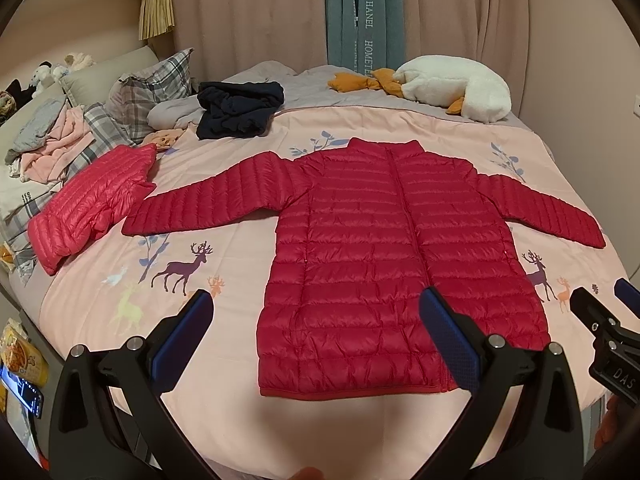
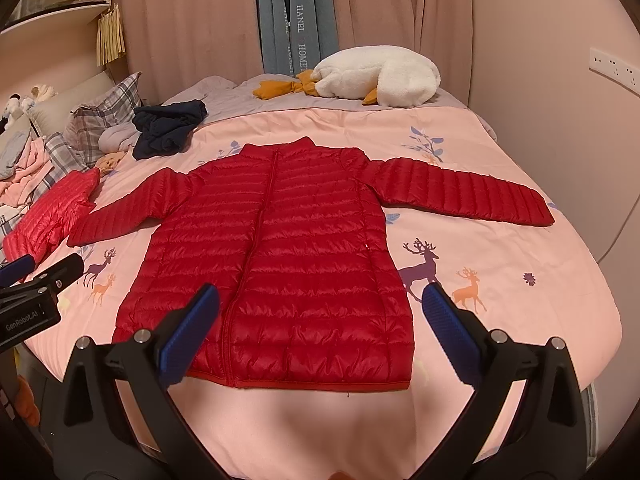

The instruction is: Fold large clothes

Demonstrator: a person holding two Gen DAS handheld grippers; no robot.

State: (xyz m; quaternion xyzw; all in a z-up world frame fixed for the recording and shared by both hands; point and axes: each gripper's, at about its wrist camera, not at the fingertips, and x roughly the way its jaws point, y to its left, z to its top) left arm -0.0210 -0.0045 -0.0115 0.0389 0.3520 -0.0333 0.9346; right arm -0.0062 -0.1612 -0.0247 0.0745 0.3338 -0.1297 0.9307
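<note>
A red quilted down jacket lies flat, front up and zipped, in the middle of the frame on a pink deer-print duvet covering the bed, both sleeves stretched outward. The left gripper and right gripper hover above its hem, each spread wide and holding nothing. A second folded red jacket sits at centre left.

The folded pink jacket is partly hidden behind the left tongs.
</note>
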